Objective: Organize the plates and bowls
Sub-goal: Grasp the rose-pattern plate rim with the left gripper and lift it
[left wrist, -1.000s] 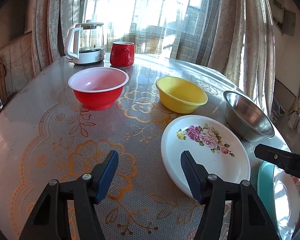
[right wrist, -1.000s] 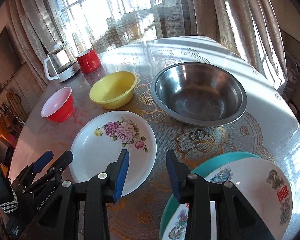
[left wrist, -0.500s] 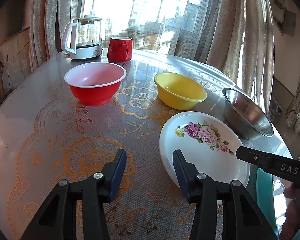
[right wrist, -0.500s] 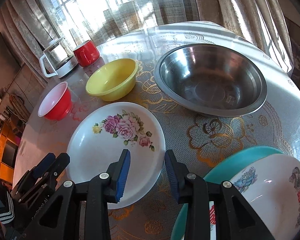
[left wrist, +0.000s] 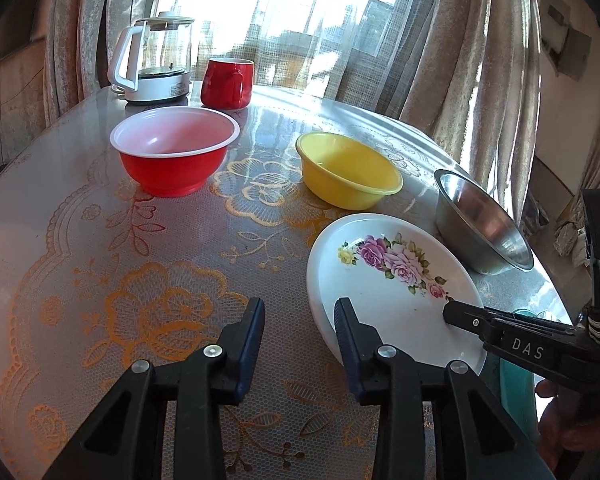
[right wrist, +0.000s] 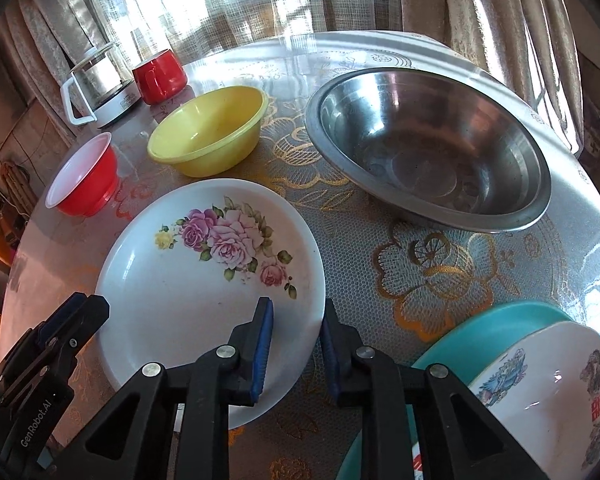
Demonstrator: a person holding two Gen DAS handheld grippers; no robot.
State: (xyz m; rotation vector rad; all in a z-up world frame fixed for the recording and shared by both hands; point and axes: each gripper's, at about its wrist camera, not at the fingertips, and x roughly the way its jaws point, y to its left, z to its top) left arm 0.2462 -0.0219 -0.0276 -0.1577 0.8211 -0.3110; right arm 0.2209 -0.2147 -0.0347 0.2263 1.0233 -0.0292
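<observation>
From the left wrist camera, the left gripper point(left wrist: 298, 326) hangs low over the round table with the gold lace cloth point(left wrist: 132, 280). Its jaws are closing, one blue pad over the cloth and the other just at the near left rim of the white plate with pink roses point(left wrist: 392, 280). The rim looks to sit in the gap, but no pad presses it yet. Farther back stand the red plastic bowl with a white inside point(left wrist: 175, 154), the yellow plastic bowl point(left wrist: 348, 168) and the shiny steel bowl point(left wrist: 480, 228).

From the right wrist camera, the right gripper point(right wrist: 296, 346) straddles the near right rim of the same rose plate point(right wrist: 204, 276). Its jaws are closing too, and the rim is between them, not yet pinched. Beside it sits a white painted bowl point(right wrist: 548, 396) on a teal plate point(right wrist: 484, 330).

To do this well, both grippers should slide a little further onto the rim, squeeze at the same time, and lift the plate flat so it does not tip.
</observation>
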